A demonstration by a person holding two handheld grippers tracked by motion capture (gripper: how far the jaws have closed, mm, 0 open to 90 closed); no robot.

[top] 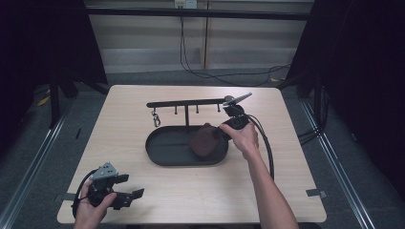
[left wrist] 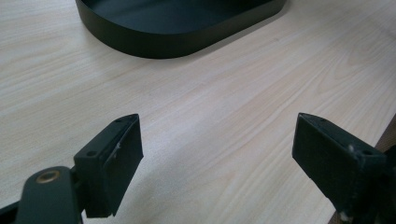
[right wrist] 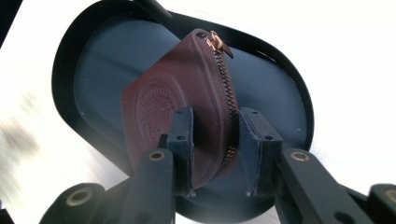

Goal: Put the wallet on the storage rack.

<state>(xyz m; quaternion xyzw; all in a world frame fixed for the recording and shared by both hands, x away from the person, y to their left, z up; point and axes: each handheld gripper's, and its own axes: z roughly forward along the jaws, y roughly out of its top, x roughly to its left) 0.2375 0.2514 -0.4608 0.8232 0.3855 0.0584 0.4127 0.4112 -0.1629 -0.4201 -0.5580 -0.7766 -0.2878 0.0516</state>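
Brown leather pouch (right wrist: 187, 98) clamped between right gripper (right wrist: 215, 135) jaws — over black tray (right wrist: 65, 79); left gripper (left wrist: 217, 154) jaws released.

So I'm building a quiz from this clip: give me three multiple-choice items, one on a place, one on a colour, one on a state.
1. Where is the brown zip pouch?
A. over the black oval tray
B. on the bare table beside the left tongs
C. hanging from the hook rack

2. What colour is the pouch's zip pull?
A. blue
B. white
C. copper

3. How do the left tongs stand?
A. shut on the pouch
B. open over the table
C. shut on the tray rim

Answers: 1 A, the right tongs grip it with the tray behind it; 2 C, it glints copper at the top; 3 B, jaws wide apart, nothing between.
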